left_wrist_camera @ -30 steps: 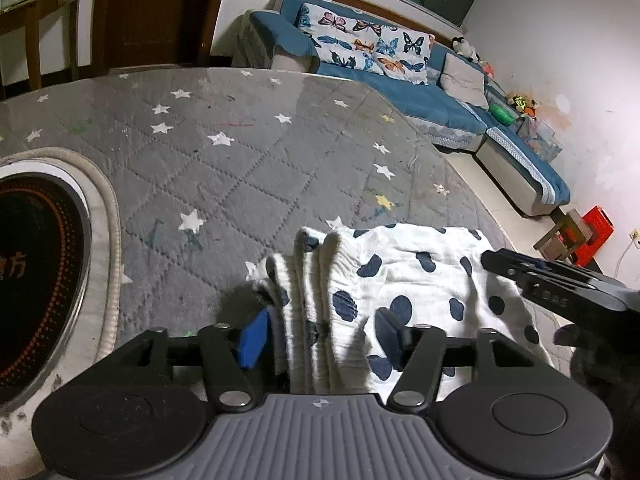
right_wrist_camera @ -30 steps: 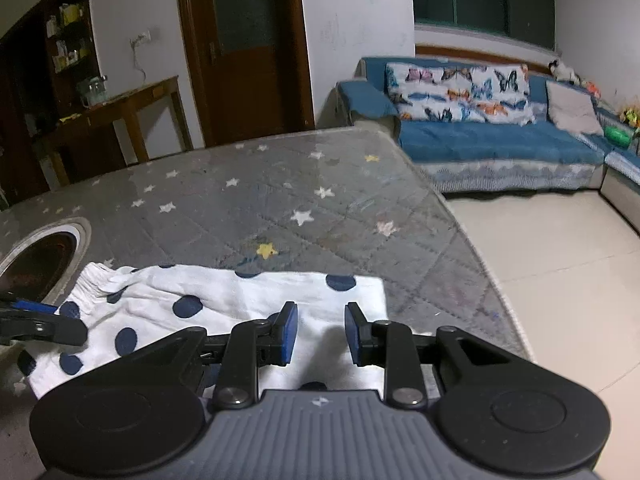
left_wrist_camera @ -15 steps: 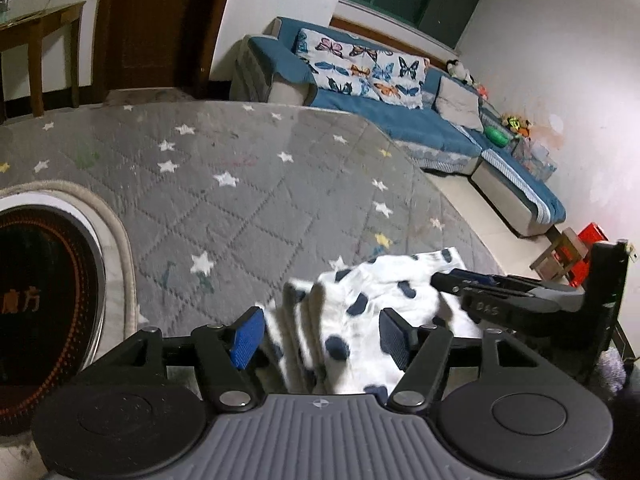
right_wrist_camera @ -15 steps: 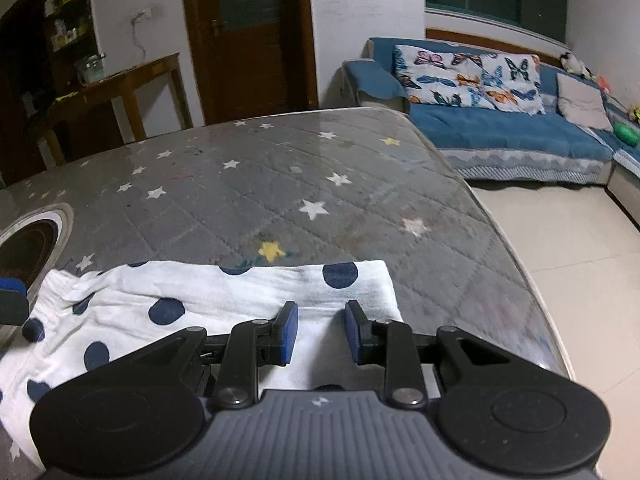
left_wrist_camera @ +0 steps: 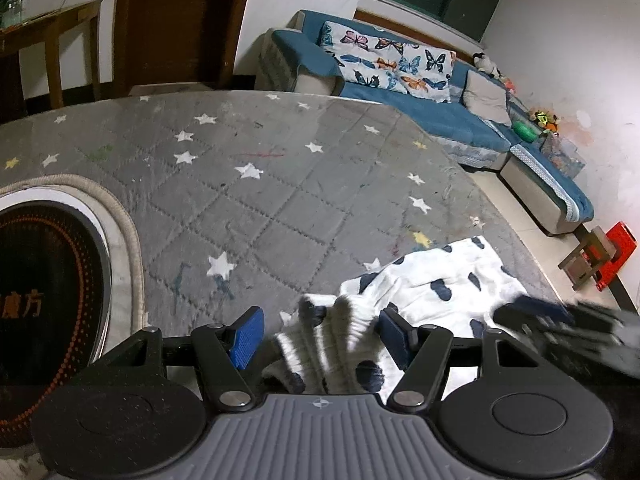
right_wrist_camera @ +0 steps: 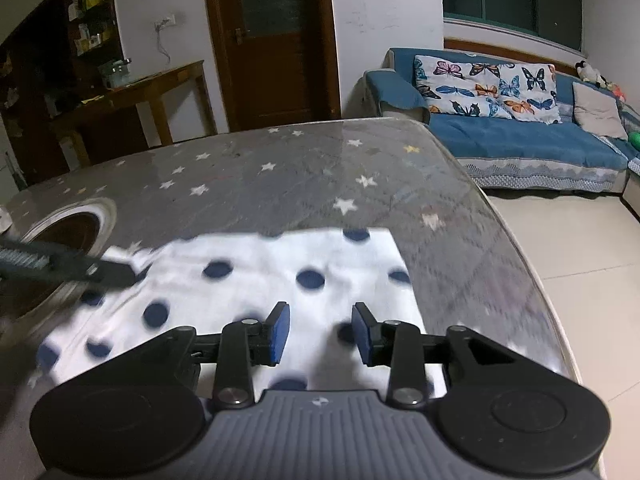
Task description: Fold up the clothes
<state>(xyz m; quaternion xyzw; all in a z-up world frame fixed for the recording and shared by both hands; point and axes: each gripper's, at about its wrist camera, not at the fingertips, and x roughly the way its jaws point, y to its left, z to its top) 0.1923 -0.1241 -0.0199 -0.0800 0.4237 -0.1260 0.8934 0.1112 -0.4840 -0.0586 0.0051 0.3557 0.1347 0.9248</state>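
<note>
A white garment with dark blue dots point(left_wrist_camera: 436, 292) lies on the grey star-patterned table cover point(left_wrist_camera: 280, 192), near its right edge. Its gathered waistband end sits between the wide-open blue pads of my left gripper point(left_wrist_camera: 320, 336), with no grip on it. In the right wrist view the garment point(right_wrist_camera: 256, 280) lies flat and blurred, and my right gripper point(right_wrist_camera: 320, 332) hovers open above its near edge. The right gripper point(left_wrist_camera: 560, 324) shows blurred at the right of the left wrist view; the left gripper's finger point(right_wrist_camera: 68, 266) reaches in from the left of the right wrist view.
A round dark inset with a pale rim point(left_wrist_camera: 48, 280) lies in the table at the left. A blue sofa with butterfly cushions point(right_wrist_camera: 500, 120) stands beyond the table. The table's curved edge point(right_wrist_camera: 532, 280) drops to a tiled floor. A wooden side table point(right_wrist_camera: 132, 96) and a door stand behind.
Both grippers have risen and pulled back from the garment. The right gripper's jaws have opened wider. The garment now lies flatter and more spread out on the table.
</note>
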